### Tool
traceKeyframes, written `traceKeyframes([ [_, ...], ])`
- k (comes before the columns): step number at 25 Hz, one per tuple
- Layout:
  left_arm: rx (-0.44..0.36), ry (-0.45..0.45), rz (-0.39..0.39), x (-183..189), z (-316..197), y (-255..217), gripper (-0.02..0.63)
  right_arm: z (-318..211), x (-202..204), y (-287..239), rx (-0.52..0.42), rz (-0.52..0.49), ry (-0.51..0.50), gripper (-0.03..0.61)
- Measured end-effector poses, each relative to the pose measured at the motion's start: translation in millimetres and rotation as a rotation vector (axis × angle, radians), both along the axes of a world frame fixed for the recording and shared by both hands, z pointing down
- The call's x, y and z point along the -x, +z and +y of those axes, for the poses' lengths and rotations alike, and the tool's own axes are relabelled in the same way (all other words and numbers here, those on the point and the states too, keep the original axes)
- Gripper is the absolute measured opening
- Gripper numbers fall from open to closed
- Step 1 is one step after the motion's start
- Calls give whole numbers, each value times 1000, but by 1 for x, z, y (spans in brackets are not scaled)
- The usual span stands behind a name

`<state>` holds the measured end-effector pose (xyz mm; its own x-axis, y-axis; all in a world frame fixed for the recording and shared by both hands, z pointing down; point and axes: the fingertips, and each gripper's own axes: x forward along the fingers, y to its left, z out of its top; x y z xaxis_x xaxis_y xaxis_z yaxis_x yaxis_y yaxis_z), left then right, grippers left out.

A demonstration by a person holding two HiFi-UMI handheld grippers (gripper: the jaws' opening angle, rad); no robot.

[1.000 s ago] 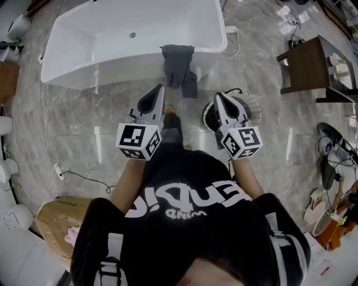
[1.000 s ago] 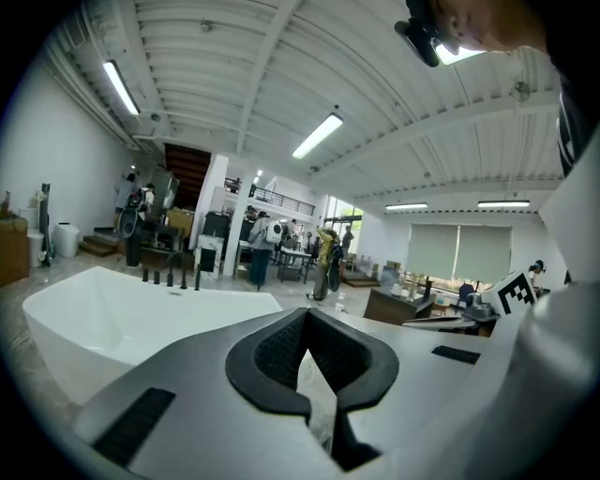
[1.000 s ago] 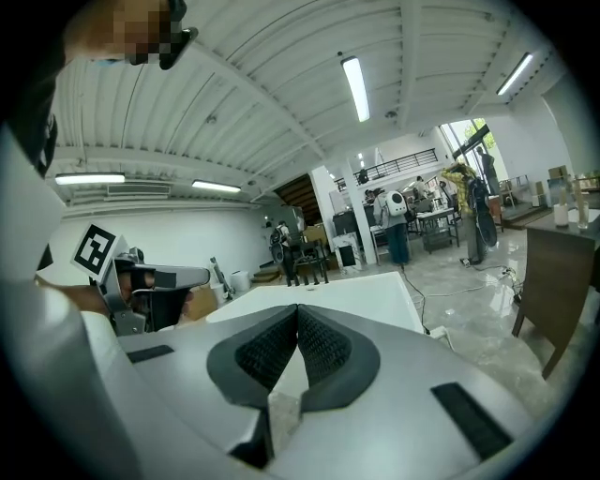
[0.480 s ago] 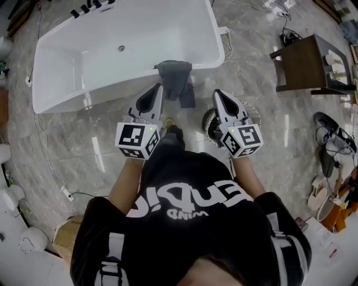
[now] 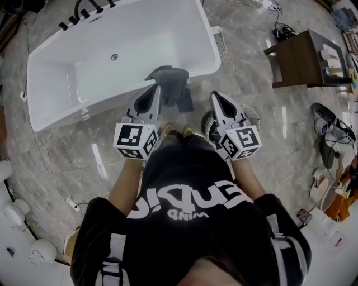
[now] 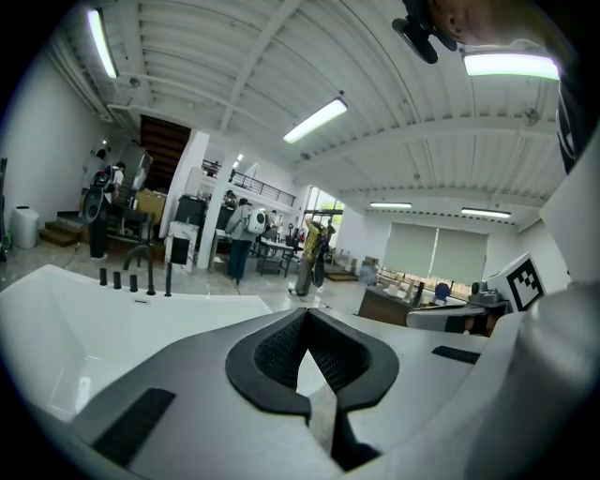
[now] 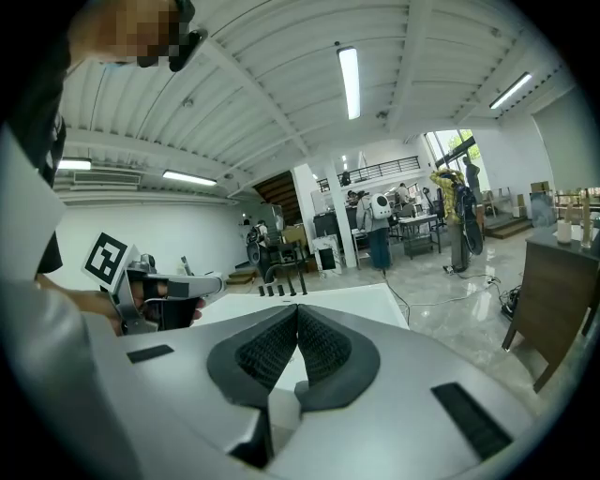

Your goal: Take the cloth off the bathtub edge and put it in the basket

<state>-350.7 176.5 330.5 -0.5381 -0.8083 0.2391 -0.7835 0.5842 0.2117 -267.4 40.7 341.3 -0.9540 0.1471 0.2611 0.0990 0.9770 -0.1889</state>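
Note:
A dark grey cloth (image 5: 172, 84) hangs over the near edge of the white bathtub (image 5: 112, 61), its end trailing toward the floor. My left gripper (image 5: 154, 90) is shut and empty, its tip just left of the cloth at the tub's rim. Over a round wire basket (image 5: 254, 114) on the floor, my right gripper (image 5: 216, 97) is shut and empty, right of the cloth. In the left gripper view the closed left gripper (image 6: 306, 319) points over the tub (image 6: 84, 319). The right gripper view shows the closed right gripper (image 7: 296, 314), with the tub (image 7: 347, 302) beyond.
A dark wooden side table (image 5: 302, 56) stands at the right, with cables and a power strip on the marble floor behind it. Shoes (image 5: 329, 137) and clutter lie at the far right. Black taps (image 5: 84, 11) stand at the tub's far end. White fixtures line the left edge.
The person has stepped toward the tub and both grippers moved forward with them. The cloth now lies beside the left gripper's tip. Both stay shut.

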Motion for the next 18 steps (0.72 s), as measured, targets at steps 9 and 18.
traceKeyframes([
  [9, 17, -36, 35, 22, -8, 20, 14, -9, 29, 14, -19, 23, -67, 14],
  [18, 42, -29, 63, 57, -27, 73, 15, -18, 70, 68, 23, 53, -73, 14],
])
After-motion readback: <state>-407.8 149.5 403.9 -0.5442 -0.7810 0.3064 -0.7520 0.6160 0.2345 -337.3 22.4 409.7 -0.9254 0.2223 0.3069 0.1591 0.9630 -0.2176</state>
